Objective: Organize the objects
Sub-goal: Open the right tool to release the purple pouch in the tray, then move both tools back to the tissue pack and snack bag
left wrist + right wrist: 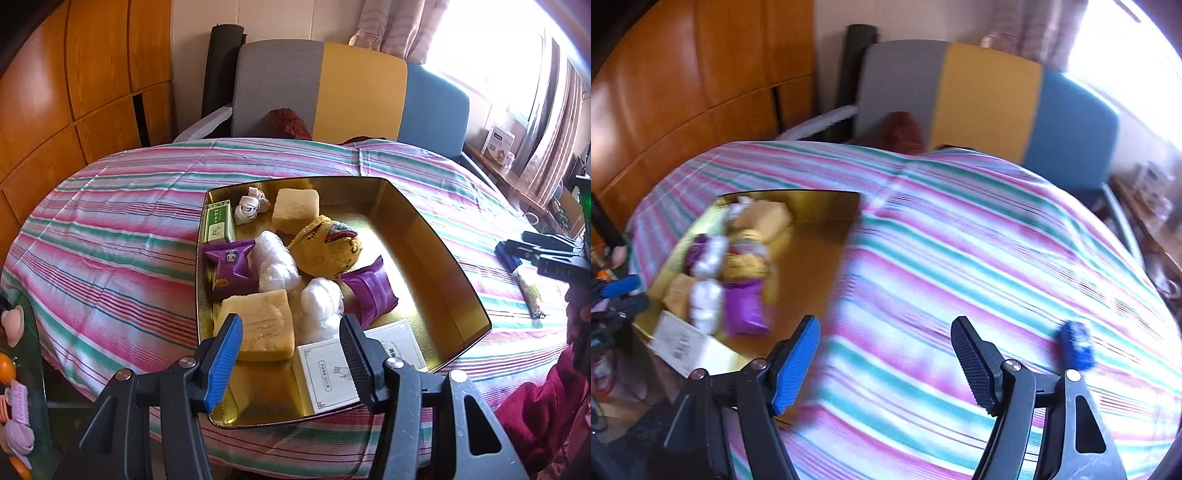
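A gold tin tray sits on the striped tablecloth. It holds two yellow sponges, two purple packets, white plastic wads, a yellow cloth toy, a green box, rolled white socks and white boxes. My left gripper hovers open over the tray's near end, holding nothing. My right gripper is open and empty above bare cloth, right of the tray. A small blue object lies just right of it; a wrapped snack bar lies nearby.
A grey, yellow and blue sofa stands behind the table, with wooden cabinets to the left. A sleeve in dark red shows at the lower right. Small items clutter a glass surface at the far left. The right wrist view is motion-blurred.
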